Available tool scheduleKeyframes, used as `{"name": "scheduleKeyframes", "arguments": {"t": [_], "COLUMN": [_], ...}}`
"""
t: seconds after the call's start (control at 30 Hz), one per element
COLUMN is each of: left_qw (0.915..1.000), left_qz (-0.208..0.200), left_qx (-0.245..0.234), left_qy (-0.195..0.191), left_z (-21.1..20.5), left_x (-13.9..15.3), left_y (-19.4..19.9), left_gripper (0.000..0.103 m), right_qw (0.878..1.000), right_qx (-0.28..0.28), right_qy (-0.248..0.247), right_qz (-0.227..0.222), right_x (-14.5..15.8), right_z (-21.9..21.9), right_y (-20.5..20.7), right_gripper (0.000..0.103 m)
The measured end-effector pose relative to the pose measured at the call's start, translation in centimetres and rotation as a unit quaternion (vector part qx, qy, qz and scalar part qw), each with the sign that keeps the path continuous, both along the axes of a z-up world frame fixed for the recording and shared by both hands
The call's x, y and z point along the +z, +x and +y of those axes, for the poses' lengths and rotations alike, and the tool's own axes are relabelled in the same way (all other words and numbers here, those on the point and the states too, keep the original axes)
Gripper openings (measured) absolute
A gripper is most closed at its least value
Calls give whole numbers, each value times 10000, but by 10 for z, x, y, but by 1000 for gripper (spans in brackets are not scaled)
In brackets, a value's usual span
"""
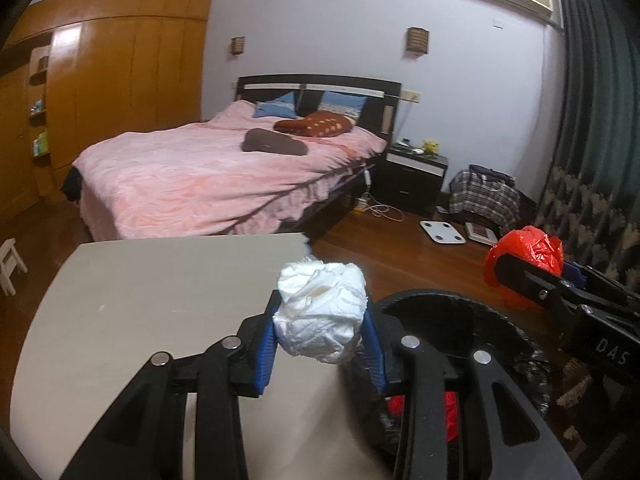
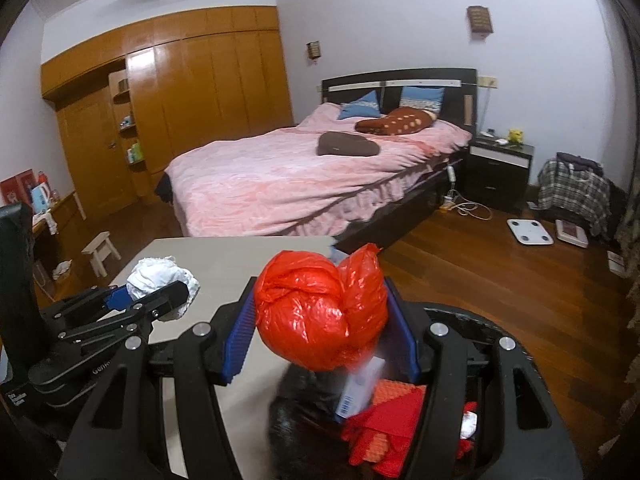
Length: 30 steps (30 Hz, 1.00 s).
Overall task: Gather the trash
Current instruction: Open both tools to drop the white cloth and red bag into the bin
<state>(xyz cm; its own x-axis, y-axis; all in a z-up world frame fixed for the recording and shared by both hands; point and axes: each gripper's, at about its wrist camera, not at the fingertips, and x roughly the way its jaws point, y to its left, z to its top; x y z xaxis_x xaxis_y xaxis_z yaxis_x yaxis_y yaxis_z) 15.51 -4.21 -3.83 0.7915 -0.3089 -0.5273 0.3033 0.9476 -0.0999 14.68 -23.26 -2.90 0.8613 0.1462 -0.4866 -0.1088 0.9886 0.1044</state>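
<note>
left (image 1: 320, 334): I clamp white wad (image 1: 320, 312)
right (image 2: 320, 330): I clamp red bag (image 2: 320, 312)
next: centre both over bin (image 1: 472, 304), then let go

- Lighting: dim, even indoor light; source unseen.
- Glare: sheen on wardrobe doors (image 2: 208, 80) and wooden floor (image 2: 500, 280).
- Distortion: strong fisheye bowing, dark vignetted corners.
- Blur: slight softness throughout; nearest objects smeared.

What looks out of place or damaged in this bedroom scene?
The table's far corner looks chipped. Cables and a power strip sprawl across the floor beside the bed. The held trash looks normal.
</note>
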Motion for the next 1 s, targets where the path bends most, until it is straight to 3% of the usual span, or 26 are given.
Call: {"name": "scheduleKeyframes", "arguments": {"t": [0.57, 1.0], "left_qw": [9966, 9923], "left_qz": [2, 113], "left_qx": [-822, -1232], "left_qy": [61, 78], "left_z": [-82, -125], "left_x": [-7, -22], "left_y": [-10, -8], "left_gripper": [38, 38], "right_qw": [9971, 9941], "right_qx": [-759, -1077], "right_qy": [-9, -37], "right_qz": [-15, 124], "right_x": [-10, -23], "right_z": [-79, -111], "right_y": [-31, -42], "right_gripper": [58, 58]}}
